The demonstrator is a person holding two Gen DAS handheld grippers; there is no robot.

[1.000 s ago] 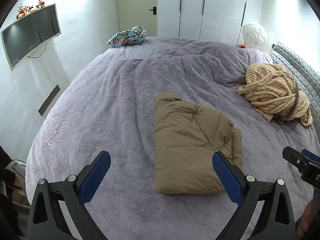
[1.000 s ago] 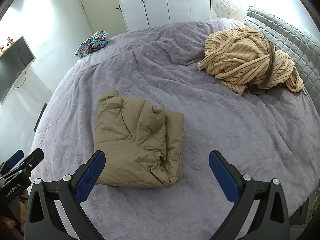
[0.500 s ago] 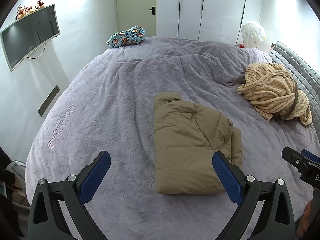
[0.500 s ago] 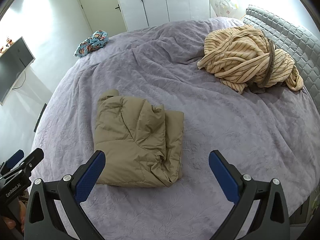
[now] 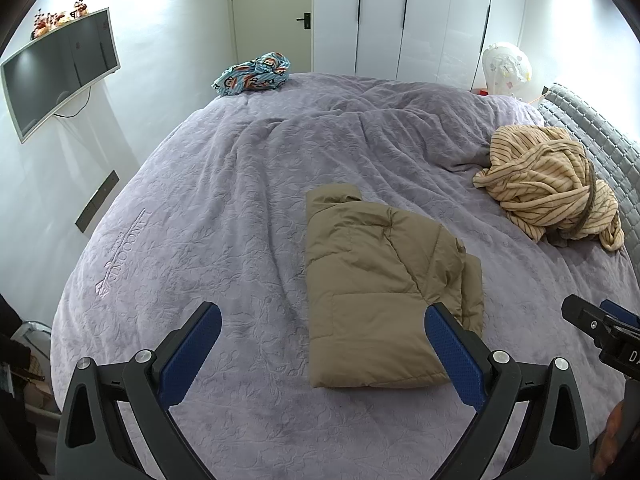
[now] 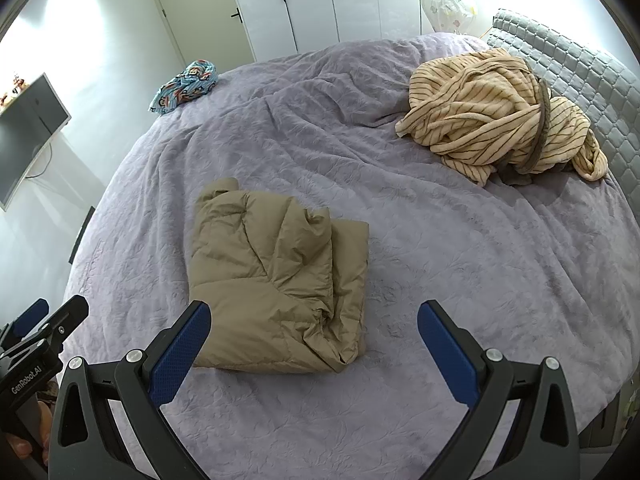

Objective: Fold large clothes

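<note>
While both the left gripper (image 5: 322,350) and the right gripper (image 6: 314,346) hover with jaws spread wide and empty, the tan puffer jacket (image 5: 380,292) lies folded in a thick rectangle mid-bed on the lilac embossed bedspread (image 5: 200,220); it looks light, springy and slick-shelled, best pinched at a quilted edge, while beyond it the crumpled striped fleece garment (image 6: 500,116) awaits

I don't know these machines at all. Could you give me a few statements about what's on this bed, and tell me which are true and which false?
1. The tan puffer jacket lies folded on the purple bedspread. True.
2. The left claw grips the jacket. False: it is open, holding nothing.
3. The striped beige garment is neatly folded. False: it lies in a crumpled heap.
4. The right claw is open. True.
5. A patterned blue cloth lies at the far edge. True.
</note>
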